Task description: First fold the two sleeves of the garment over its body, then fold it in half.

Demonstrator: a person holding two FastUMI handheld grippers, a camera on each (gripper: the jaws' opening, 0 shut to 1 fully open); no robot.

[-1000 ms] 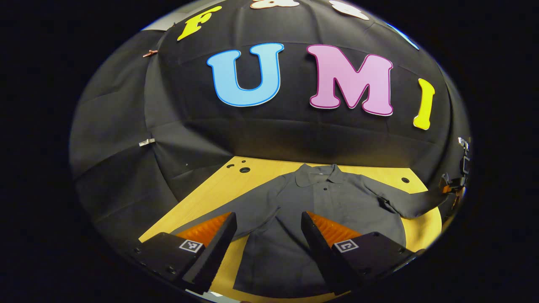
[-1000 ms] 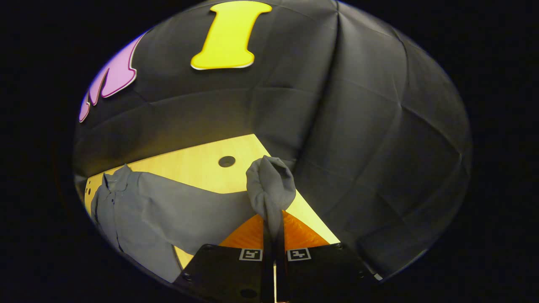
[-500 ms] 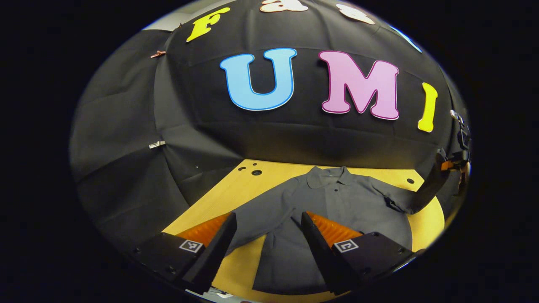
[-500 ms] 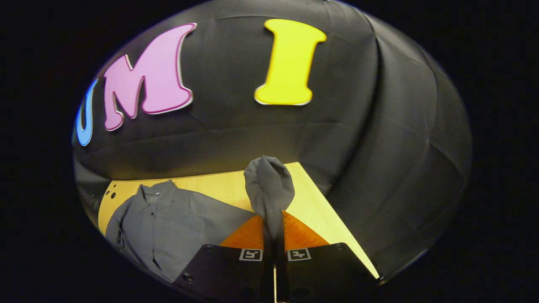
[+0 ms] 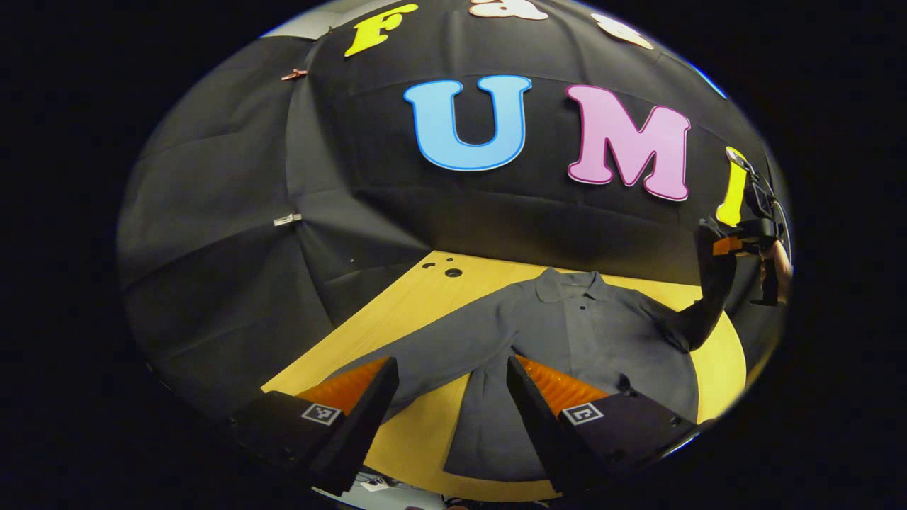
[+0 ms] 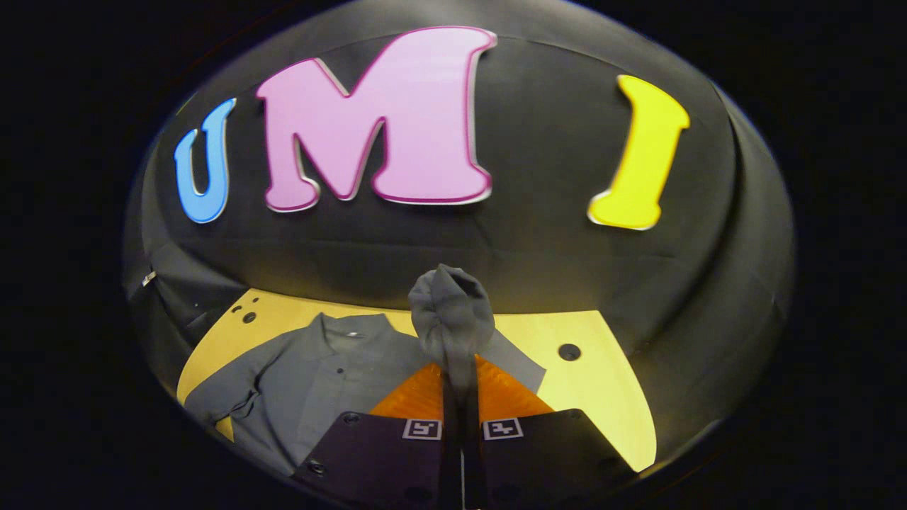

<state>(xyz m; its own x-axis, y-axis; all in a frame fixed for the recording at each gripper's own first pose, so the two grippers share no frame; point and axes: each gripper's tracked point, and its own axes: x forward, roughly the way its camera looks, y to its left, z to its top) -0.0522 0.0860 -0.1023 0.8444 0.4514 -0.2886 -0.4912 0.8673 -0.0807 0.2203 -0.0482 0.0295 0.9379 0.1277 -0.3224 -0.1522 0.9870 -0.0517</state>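
Lifted higher, right hand-held gripper (image 6: 461, 397) clamps sleeve (image 6: 451, 319); left hand-held gripper (image 5: 450, 397) hovers released.

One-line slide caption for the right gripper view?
Right gripper shut on the bunched cuff of a grey collared shirt, lifted above the yellow wooden table.

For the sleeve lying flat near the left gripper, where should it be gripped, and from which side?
Best at the cuff end of the flat sleeve, coming from above with the open left gripper. That sleeve stretches straight out from the shirt on the table, so its loose end should lift and swing over the body.
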